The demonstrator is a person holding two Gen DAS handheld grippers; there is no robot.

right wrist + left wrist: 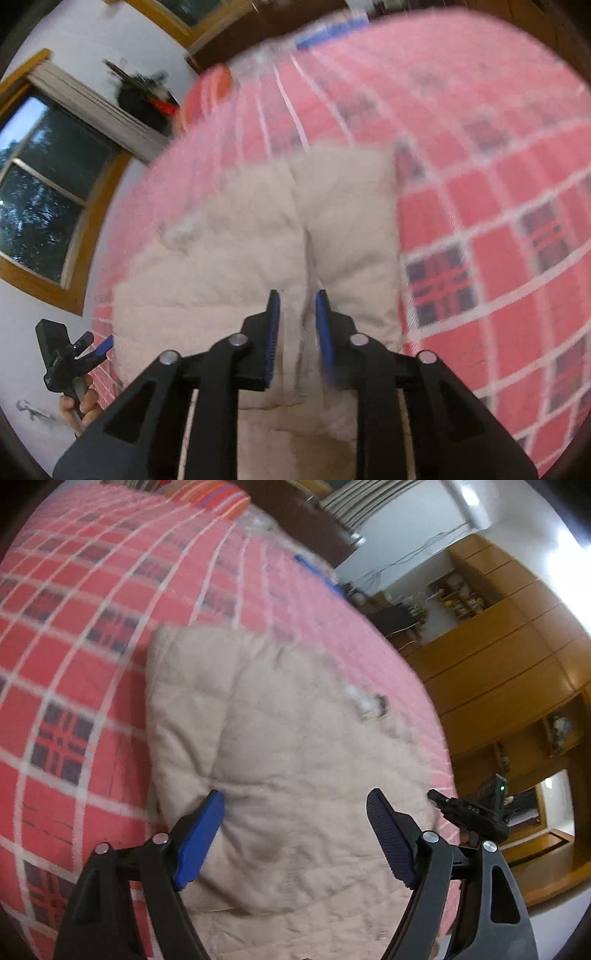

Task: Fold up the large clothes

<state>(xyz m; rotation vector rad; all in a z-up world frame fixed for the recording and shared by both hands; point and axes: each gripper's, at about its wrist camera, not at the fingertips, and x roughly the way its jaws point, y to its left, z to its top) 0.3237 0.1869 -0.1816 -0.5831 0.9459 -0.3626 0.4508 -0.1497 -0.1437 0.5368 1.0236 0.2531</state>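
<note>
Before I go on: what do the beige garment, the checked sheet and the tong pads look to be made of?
Garment: likely padded, quilted fabric, matte; faint stitched squares and a puffy edge show. Sheet: seems woven cloth, matte, red check with white lines and dark squares; blur hides the weave. Pads: blue, ribbed, perhaps rubber or plastic, on black arms that look like moulded plastic.
</note>
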